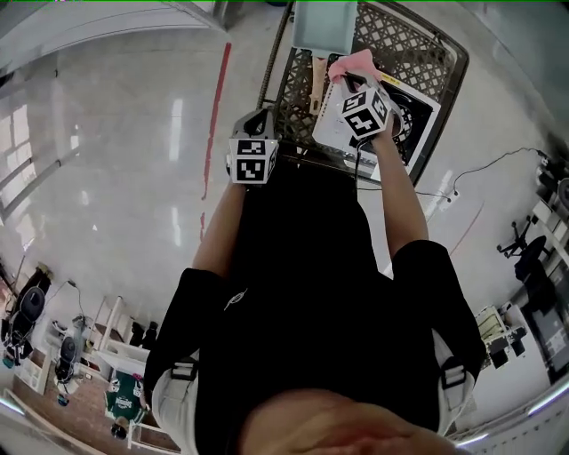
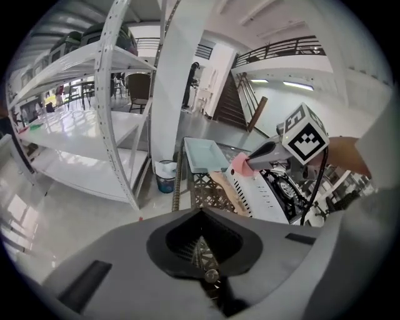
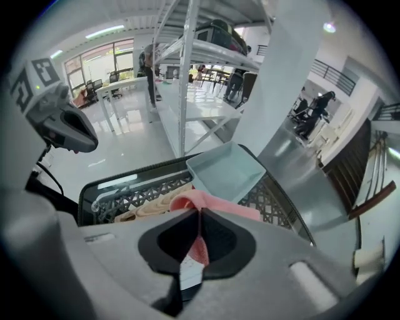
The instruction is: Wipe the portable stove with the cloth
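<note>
Right gripper view shows the right gripper [image 3: 199,215] with its jaws clamped on a fold of the soft pink cloth [image 3: 215,204], which bunches out past the tips over the black lattice-topped table [image 3: 140,190]. In the head view that cloth sits at the far corner of the white, box-shaped portable stove [image 1: 336,120], near a shallow pale blue plastic tray [image 1: 324,22]. Whether the cloth is actually pressing on the stove or just hanging over it is hard to tell from here.

The left gripper [image 2: 201,219] has its jaws together on nothing and sits back from the table, well apart from the stove.

Risks, as I judge them:
- The stove is unbraced. A firm wiping stroke could slide it across the lattice, into the tray or toward the table rim.
- Only a narrow fold is pinched, so drag on the stove top could pull the cloth free.
- Loose cloth could snag on the black burner grate [image 2: 286,186] and bunch up rather than wipe.
- The right gripper's hard tips could scrape the casing if pressed too low.
</note>
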`<action>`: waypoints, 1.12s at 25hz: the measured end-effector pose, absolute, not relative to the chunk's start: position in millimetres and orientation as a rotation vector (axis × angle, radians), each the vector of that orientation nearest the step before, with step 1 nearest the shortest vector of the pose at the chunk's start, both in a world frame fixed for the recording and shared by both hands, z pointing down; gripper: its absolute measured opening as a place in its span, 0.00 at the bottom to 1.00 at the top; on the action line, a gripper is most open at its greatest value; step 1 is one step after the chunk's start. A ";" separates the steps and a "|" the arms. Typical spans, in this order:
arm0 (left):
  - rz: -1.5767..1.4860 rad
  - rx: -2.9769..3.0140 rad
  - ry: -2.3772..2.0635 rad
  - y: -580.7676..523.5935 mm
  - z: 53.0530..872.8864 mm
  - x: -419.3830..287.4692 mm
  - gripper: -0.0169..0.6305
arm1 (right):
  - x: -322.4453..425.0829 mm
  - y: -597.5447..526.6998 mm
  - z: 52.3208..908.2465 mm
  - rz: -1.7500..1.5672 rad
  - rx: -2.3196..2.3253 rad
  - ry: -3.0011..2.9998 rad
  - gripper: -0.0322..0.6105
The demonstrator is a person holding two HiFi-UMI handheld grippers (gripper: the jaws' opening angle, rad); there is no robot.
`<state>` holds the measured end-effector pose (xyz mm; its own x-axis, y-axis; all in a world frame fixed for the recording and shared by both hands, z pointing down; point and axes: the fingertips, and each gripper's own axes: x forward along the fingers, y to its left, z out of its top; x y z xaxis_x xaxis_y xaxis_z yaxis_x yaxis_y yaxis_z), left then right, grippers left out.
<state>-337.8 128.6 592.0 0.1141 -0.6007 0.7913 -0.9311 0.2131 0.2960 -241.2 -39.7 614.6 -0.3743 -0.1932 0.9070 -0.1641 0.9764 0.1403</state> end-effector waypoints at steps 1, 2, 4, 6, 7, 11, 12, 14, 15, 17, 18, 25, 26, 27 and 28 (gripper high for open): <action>0.458 1.517 -1.559 125.3 590.6 -334.6 0.03 | -236.3 -39.4 608.9 -0.017 0.298 -1.979 0.08; 0.450 1.546 -1.536 120.3 589.2 -332.3 0.03 | -233.8 -39.2 602.6 0.002 0.336 -2.004 0.08; 0.435 1.597 -1.509 108.0 586.2 -332.3 0.03 | -234.5 -37.4 586.8 0.063 0.401 -2.083 0.08; 0.429 1.632 -1.500 97.1 582.6 -333.7 0.03 | -233.9 -33.8 565.2 0.137 0.478 -2.183 0.08; 0.426 1.645 -1.500 92.3 579.9 -333.5 0.03 | -231.1 -31.8 553.0 0.156 0.517 -2.224 0.08; 0.418 1.705 -1.514 80.9 554.8 -325.5 0.03 | -213.3 -12.4 512.8 0.030 0.584 -2.281 0.08; 0.428 1.730 -1.519 78.3 547.3 -321.5 0.03 | -209.9 -5.5 504.5 0.012 0.593 -2.293 0.08; 0.461 1.794 -1.524 71.0 533.6 -310.0 0.03 | -204.7 5.5 488.3 0.012 0.623 -2.341 0.08; 0.474 1.826 -1.522 67.5 527.1 -301.9 0.03 | -201.1 9.8 480.4 0.021 0.646 -2.368 0.08; 0.475 1.882 -1.510 64.1 513.1 -282.8 0.03 | -190.4 18.1 465.2 0.043 0.704 -2.405 0.08; 0.465 1.907 -1.509 63.9 505.5 -273.7 0.03 | -183.5 22.7 457.8 0.050 0.736 -2.418 0.08; 0.299 2.059 -1.594 103.3 448.7 -216.7 0.03 | -126.4 86.9 415.9 0.047 0.876 -2.492 0.07; 0.281 2.094 -1.608 108.7 440.4 -212.6 0.03 | -120.0 98.1 410.7 0.053 0.889 -2.505 0.07; 0.259 2.136 -1.618 110.6 430.1 -209.9 0.03 | -114.4 106.9 405.4 0.051 0.905 -2.514 0.07; 0.223 2.181 -1.624 109.2 418.1 -208.6 0.03 | -109.6 112.8 400.6 0.043 0.928 -2.516 0.07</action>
